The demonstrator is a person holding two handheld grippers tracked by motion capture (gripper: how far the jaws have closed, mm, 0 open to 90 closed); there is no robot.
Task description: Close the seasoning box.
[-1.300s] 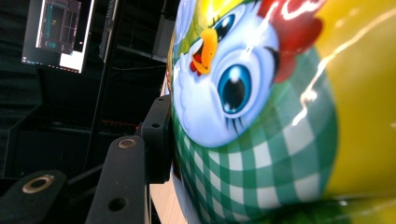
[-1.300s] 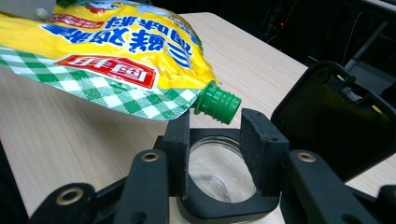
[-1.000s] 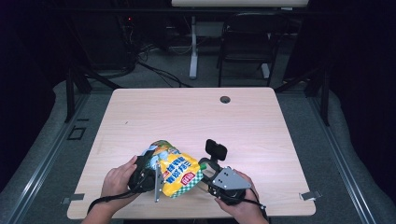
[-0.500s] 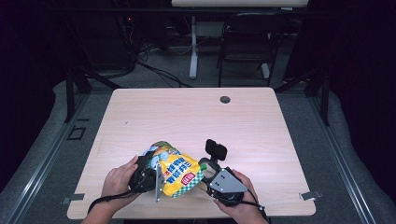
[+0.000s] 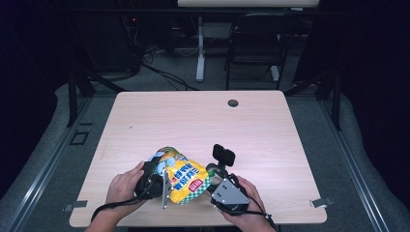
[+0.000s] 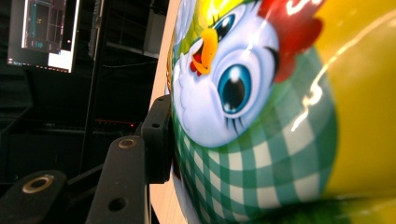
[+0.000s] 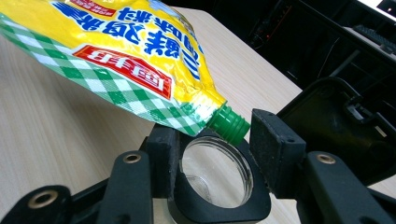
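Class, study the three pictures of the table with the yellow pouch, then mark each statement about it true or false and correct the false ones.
1. The left gripper presses on the yellow pouch. True.
2. The pouch's spout is green. True.
3. The spout points away from the right gripper. False: it lies between that gripper's jaws, above a clear jar.
4. The right gripper's jaws clamp the spout tight. False: they have just been opening and stand apart from it.
5. The table is black. False: it is pale wood.
6. A small round hole sits near the table's far edge. True.
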